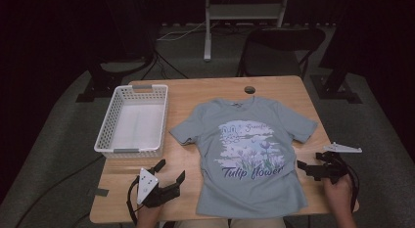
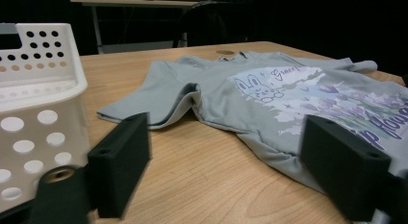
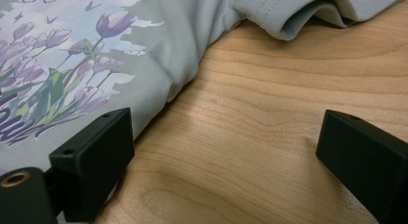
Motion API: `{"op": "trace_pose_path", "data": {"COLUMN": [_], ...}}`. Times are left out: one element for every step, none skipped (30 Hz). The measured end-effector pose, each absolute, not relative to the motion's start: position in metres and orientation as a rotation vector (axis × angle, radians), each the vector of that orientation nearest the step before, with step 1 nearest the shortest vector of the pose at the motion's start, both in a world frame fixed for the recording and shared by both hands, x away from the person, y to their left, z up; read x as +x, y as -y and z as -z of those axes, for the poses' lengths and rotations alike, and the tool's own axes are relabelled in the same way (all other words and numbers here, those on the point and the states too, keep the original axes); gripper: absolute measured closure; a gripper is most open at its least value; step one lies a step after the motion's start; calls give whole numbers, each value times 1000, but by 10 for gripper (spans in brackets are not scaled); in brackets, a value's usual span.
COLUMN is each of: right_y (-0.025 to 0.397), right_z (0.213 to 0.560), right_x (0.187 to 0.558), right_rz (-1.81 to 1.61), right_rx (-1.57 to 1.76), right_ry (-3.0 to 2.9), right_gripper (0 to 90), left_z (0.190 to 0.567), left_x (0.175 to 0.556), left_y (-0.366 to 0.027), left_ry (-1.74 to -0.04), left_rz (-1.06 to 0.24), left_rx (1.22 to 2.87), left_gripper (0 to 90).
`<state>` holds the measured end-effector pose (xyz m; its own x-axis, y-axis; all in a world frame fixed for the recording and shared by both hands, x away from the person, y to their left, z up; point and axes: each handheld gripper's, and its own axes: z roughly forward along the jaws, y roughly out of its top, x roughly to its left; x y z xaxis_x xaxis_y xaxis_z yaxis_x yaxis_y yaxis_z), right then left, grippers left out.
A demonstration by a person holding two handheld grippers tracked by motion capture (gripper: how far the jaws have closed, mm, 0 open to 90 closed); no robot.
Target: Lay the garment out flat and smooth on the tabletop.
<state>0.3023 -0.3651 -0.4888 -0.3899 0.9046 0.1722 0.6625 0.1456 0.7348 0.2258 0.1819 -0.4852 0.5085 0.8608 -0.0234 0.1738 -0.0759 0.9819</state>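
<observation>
Grey-green T-shirt (image 1: 250, 154) lies flat, print side up, in the middle of the wooden table (image 1: 193, 93), collar toward the far edge, hem toward the person. Tulip print and purple lettering face up. White perforated basket (image 1: 133, 121) sits on the table's left part, just beside the shirt's left sleeve, not touching it.

Left gripper (image 1: 171, 173) is low over bare wood at the near left corner, between the basket and the shirt's lower left side, jaws spread wide, nothing in them. In the left gripper view one jaw stands close to the basket wall (image 2: 38, 118), the other sits in front of the shirt's side edge (image 2: 269, 113); contact unclear.

Right gripper (image 1: 309, 169) is at the shirt's lower right edge, near the hem corner, jaws apart, empty. In the right gripper view one jaw is at the shirt's side seam (image 3: 159, 56), the other over bare wood (image 3: 269, 113); sleeve fold lies beyond.
</observation>
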Motion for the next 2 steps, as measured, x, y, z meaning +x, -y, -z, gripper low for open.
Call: {"op": "trace_pose_path", "data": {"right_y": [365, 365], "right_z": [489, 489], "right_x": [302, 302], "right_rz": [-1101, -1101], "right_rx": [1512, 1512], "right_ry": [-2114, -2114], "right_gripper": [54, 54], "left_z": [485, 485], "left_x": [226, 226], "left_y": [-182, -182], "left_ry": [-907, -895], "left_rz": [-714, -700], "left_rx": [1573, 1578], "left_gripper": [121, 121]}}
